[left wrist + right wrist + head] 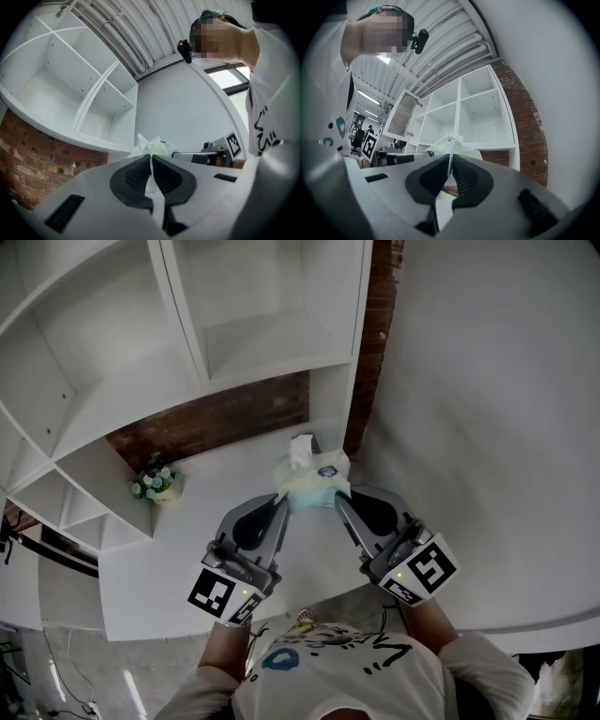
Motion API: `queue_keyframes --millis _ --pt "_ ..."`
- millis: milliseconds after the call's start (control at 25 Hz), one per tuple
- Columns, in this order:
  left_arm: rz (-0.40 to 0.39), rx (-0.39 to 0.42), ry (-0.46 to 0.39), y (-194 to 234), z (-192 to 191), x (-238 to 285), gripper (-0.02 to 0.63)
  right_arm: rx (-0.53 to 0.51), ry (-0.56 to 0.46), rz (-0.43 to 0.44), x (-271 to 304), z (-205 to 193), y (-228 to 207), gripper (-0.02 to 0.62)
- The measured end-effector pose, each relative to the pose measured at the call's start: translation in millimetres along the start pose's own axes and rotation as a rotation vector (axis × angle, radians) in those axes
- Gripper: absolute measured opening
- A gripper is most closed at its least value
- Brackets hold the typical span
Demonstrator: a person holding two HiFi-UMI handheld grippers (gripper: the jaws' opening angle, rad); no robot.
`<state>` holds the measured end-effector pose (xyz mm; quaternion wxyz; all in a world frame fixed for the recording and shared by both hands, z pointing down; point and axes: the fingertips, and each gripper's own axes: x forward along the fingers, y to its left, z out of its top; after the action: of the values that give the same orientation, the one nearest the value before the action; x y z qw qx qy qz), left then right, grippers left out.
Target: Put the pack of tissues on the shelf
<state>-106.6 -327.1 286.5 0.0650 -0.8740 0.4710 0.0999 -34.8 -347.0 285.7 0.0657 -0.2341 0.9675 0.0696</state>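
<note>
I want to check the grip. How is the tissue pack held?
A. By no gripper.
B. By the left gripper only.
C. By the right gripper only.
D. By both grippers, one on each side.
D: the left gripper and the right gripper each pinch one side of the tissue pack.

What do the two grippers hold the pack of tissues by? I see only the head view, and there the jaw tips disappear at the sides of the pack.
Observer: In the left gripper view, the left gripper is shut on a thin fold of the wrapper of the pack of tissues, not on its body.
Operator: And the right one?
Observer: The same: the right gripper pinches a thin wrapper edge too.
Operator: Is every compartment of the shelf open?
Observer: No. The right gripper view shows a grille door on one compartment at the shelf's left end.
</note>
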Motion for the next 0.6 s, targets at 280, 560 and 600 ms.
queue_keyframes --millis 280,560,600 --pt "-0.015 0.062 -0.061 24 26 9 0.018 -0.059 -0.047 0.001 26 20 -7 0.035" --pt "0.004 0.089 -0.107 40 46 22 0.018 -0.080 -0.092 -0.001 43 39 -21 0.035" --pt "0.011 0.094 -0.113 43 49 25 0.018 -0.085 -0.098 0.000 46 42 -23 0.035"
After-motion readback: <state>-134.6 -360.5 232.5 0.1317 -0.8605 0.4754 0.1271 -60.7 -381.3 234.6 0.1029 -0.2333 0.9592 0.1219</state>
